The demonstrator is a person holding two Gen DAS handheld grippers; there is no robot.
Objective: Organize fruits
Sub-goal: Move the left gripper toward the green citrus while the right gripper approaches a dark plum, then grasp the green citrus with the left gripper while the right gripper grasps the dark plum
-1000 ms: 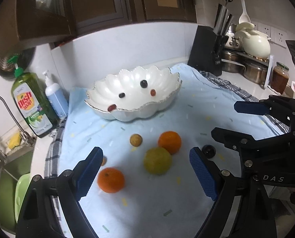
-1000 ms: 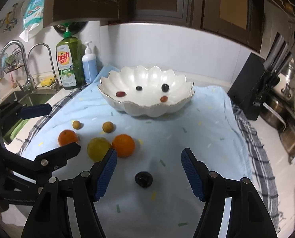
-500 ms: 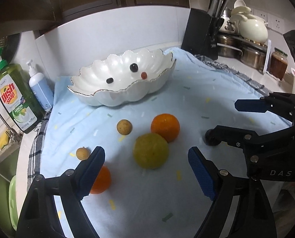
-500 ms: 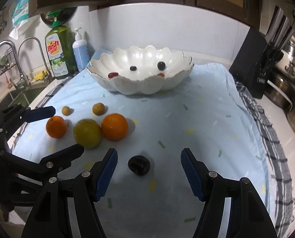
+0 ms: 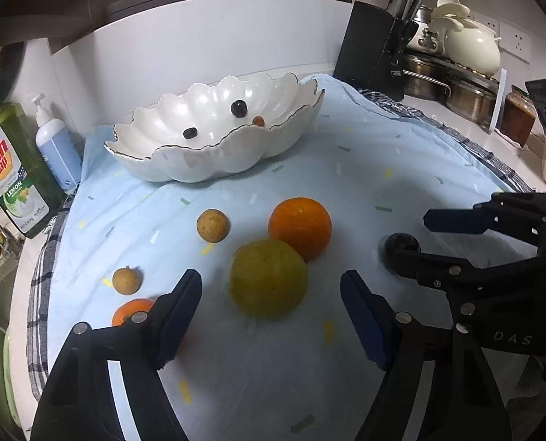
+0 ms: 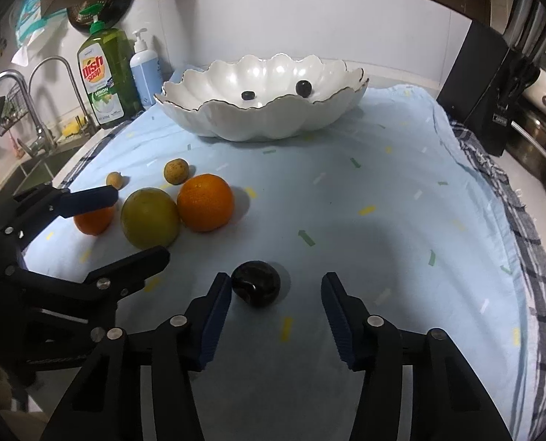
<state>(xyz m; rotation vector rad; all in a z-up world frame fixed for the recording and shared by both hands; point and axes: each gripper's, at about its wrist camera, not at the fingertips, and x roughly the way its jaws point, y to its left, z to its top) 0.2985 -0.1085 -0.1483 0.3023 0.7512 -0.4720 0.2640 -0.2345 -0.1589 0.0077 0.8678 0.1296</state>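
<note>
Both grippers are hanging low over a pale blue cloth (image 6: pixel 401 183) spread on the counter. The left gripper (image 5: pixel 271 296) is closing its jaws around the yellow-green fruit (image 5: pixel 268 283), which is sitting between the blue pads with gaps on both sides, so nothing is clamped. The right gripper (image 6: pixel 276 296) is closing as well; the dark plum (image 6: pixel 256 283) is lying between its pads, nearly at the left pad, with clear space before the right one. A large orange (image 6: pixel 205 202) is touching the yellow-green fruit on its far side, a smaller orange (image 6: pixel 93 218) is sitting toward the cloth's left edge, and two small brown fruits (image 6: pixel 176 171) are lying beyond them. The scalloped white bowl (image 6: pixel 258 125) is standing near the cloth's far edge, holding a few small dark fruits (image 6: pixel 303 88).
</note>
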